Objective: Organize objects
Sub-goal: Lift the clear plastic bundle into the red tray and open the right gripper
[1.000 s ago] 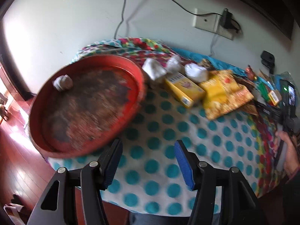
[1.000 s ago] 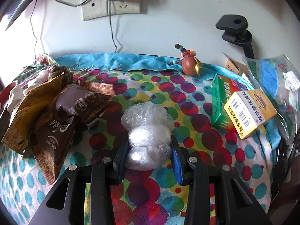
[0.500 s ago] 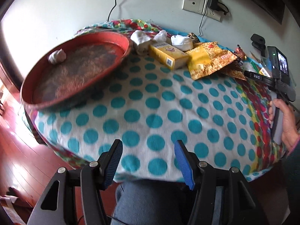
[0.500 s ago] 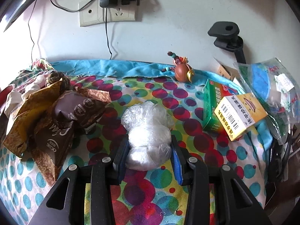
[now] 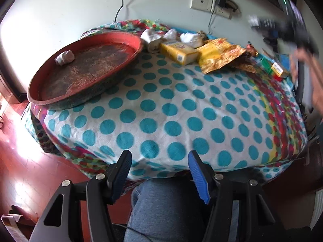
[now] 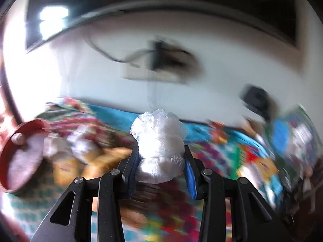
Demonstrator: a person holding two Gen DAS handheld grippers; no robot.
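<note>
My right gripper (image 6: 161,157) is shut on a clear plastic bag of white stuff (image 6: 159,141) and holds it up in the air above the table; this view is blurred. The red round tray (image 5: 84,68) sits at the table's far left with one small white bundle (image 5: 65,57) in it, and shows blurred as the red tray (image 6: 18,153) in the right wrist view. My left gripper (image 5: 159,163) hangs open and empty over the table's near edge. Beyond lie white bundles (image 5: 189,37), a yellow box (image 5: 178,53) and a yellow snack bag (image 5: 218,56).
The table wears a dotted cloth (image 5: 171,109). A green and yellow box (image 5: 277,69) lies at far right. A hand (image 5: 308,76) with the other gripper is blurred at the right edge. A knee in jeans (image 5: 161,205) is below the table edge. A wall socket (image 5: 210,5) with cables is behind.
The right gripper has lifted the plastic bag off the cloth and swung up toward the wall. The left gripper has drawn back from the tray to the table's near edge.
</note>
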